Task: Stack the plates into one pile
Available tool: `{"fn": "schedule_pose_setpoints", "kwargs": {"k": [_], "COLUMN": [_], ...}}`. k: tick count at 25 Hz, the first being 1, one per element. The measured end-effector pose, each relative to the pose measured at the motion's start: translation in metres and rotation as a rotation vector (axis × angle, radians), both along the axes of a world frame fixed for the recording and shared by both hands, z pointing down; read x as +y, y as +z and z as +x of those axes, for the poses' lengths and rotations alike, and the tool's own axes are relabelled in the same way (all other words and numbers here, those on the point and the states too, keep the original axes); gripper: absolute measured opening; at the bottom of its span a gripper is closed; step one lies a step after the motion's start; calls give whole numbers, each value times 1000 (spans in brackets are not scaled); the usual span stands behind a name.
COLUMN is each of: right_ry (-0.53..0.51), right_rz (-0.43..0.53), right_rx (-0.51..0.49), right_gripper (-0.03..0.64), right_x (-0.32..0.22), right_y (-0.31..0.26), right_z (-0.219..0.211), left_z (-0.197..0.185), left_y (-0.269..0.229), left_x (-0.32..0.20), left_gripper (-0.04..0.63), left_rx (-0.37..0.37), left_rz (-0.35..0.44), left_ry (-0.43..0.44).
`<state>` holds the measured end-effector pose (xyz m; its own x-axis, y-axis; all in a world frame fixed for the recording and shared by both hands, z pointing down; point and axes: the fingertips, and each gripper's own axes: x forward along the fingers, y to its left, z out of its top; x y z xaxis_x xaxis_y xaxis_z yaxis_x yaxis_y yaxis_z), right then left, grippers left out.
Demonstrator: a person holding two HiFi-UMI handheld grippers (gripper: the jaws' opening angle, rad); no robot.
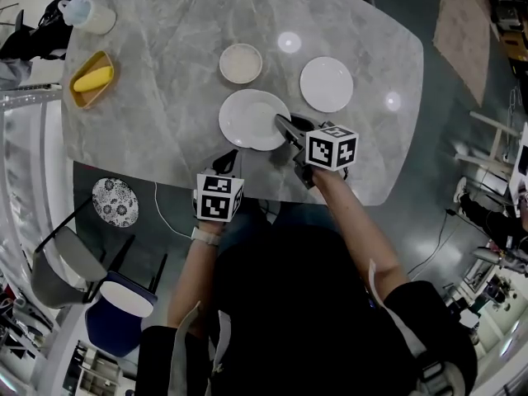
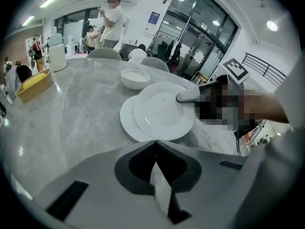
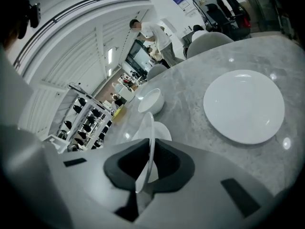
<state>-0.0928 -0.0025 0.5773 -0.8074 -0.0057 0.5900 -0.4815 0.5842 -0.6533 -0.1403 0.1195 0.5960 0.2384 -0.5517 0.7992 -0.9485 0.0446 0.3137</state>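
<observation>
- yellow tray (image 1: 91,79) at the far left of the table (image 1: 165,97), well clear of the work, ignore it.
- left gripper (image 1: 229,157) hangs just off the near table edge. its jaws are pressed together on nothing, and it's best kept out of the way.
- bowl (image 1: 241,63) sits just beyond the pile. it's not a plate, so i'd leave it.
- lower plate (image 2: 127,120) lies flat in front of the person. upper plate (image 2: 164,109) overlaps it, offset to the right. can't tell if it rests fully.
- right gripper (image 1: 285,126) pinches the upper plate's near-right rim, with the rim edge-on between its jaws.
- to do it well: nudge the upper plate left until the rims line up, lower it flat, then let go slowly so it doesn't skid.
- lone plate (image 1: 326,83) lies to the right, apart from the pile and likely next. take it by the rim with a shallow bite.
</observation>
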Motion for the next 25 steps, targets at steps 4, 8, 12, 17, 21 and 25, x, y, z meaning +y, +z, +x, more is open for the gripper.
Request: {"fn": "schedule_pose_setpoints", "kwargs": {"k": [4,8,12,17,21,25], "right_ry": [-9,-9,-19,-36,-62,-117], "right_rz": [39,55,63,77,129,202], "right_rx": [31,42,63,107,150,189], "right_gripper": [32,35,57,92,118,161], "right_x": [-2,-3,-1,3,4,6], "right_y": [4,7,13,23,26,26], "right_z": [-5,-12,-17,-21,-19,-24], "left_z": [-8,-17,-24,-32,-34,-36], "left_y": [1,3,4,7,7,10], "left_x": [3,4,5,6,6,7], "left_gripper": [8,8,8,8,8,8], "left_rx": [3,3,5,7,8,9], "left_rz": [-4,-6,-8,-11,-12,-13], "left_ry": [-1,0,3,6,10,15]}}
